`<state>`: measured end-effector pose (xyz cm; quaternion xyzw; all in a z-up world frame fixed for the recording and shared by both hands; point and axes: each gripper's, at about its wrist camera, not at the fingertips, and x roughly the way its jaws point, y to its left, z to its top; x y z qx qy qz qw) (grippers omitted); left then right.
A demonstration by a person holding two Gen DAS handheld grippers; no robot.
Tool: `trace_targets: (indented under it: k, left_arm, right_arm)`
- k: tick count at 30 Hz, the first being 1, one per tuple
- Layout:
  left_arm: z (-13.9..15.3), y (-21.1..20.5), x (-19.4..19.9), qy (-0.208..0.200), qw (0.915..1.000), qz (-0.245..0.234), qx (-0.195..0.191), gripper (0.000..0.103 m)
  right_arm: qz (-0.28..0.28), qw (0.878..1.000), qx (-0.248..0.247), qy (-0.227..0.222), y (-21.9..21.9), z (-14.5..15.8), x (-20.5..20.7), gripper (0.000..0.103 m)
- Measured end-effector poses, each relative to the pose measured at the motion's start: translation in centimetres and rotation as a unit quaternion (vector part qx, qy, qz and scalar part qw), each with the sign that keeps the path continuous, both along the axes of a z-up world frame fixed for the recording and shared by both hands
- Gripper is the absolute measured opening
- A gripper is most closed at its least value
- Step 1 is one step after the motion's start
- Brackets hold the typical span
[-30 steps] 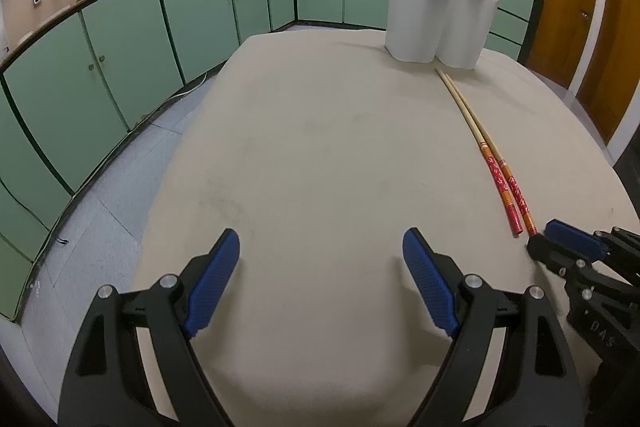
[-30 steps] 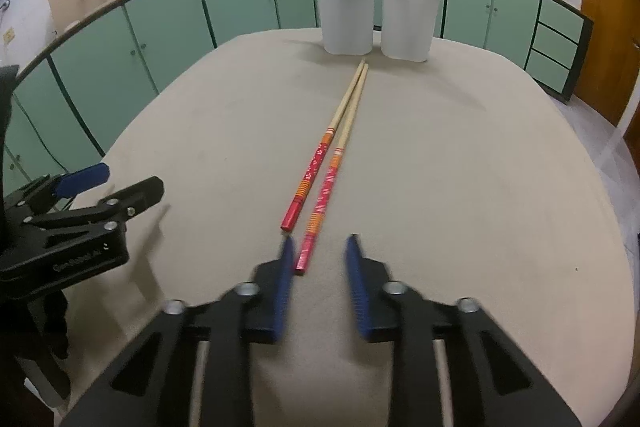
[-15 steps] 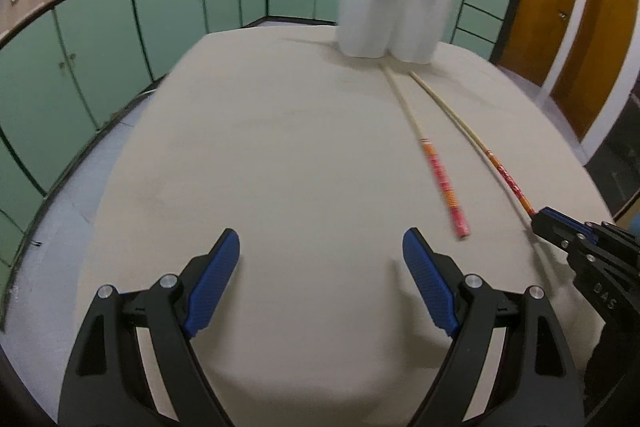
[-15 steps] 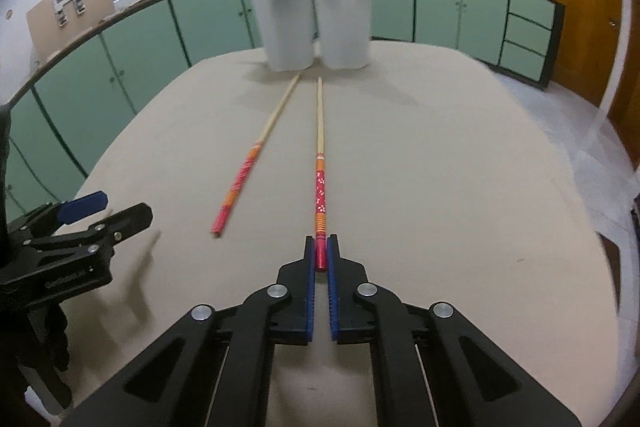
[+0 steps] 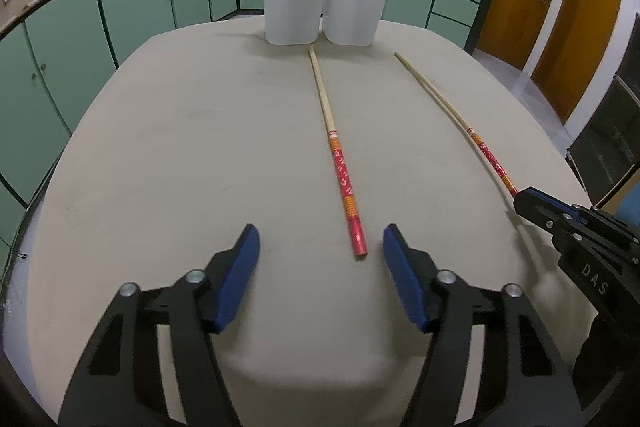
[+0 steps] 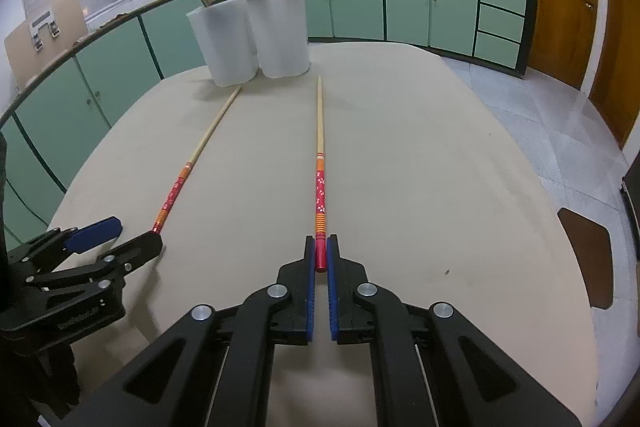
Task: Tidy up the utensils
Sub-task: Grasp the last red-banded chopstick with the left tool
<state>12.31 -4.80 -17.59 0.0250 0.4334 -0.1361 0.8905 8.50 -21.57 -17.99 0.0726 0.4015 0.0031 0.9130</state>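
Between closing left jaws lies one chopstick (image 5: pixel 343 174); right jaws clamp another chopstick's (image 6: pixel 320 163) hidden end.

Both grippers (image 5: pixel 320 247) (image 6: pixel 321 255) are black, with blue-padded fingers (image 5: pixel 404 279), silver screws, white lettering.

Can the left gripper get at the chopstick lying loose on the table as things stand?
Probably yes. The loose chopstick lies flat, its red end just ahead of the left gripper, whose jaws are closing with nothing between them yet. The right gripper, holding the other chopstick, stays aside.
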Motion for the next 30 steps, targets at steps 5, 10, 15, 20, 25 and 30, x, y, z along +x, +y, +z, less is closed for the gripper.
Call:
trace_targets:
  k: [5, 10, 15, 20, 25, 30]
  left_arm:
    - [0.0, -0.8, -0.2, -0.002, 1.0000, -0.005, 0.000, 0.024]
    - [0.1, -0.9, -0.6, -0.001, 0.9999, -0.014, -0.002, 0.007]
    - [0.1, -0.3, -0.7, 0.003, 0.9998, -0.005, -0.017, 0.005]
    - [0.1, 0.2, -1.6, 0.006, 0.9998, 0.000, -0.021, 0.005]
    - [0.0, 0.2, -1.5, 0.008, 0.9998, 0.000, -0.020, 0.008]
    - [-0.1, 0.2, -1.3, 0.009, 0.9996, -0.002, -0.026, 0.011]
  right_arm:
    - [0.007, 1.000, 0.010, 0.011, -0.1, -0.4, 0.6, 0.006]
    - [0.015, 0.999, 0.023, 0.018, -0.3, -0.6, 0.6, 0.006]
    - [0.023, 1.000, 0.013, 0.014, -0.4, -0.3, -0.1, 0.017]
    - [0.039, 0.999, 0.013, 0.014, -0.6, -0.4, -0.9, 0.025]
    - [0.044, 0.999, 0.006, 0.013, -0.4, -0.4, -1.0, 0.026]
    - [0.048, 0.999, -0.004, 0.015, 0.1, -0.4, -0.5, 0.022]
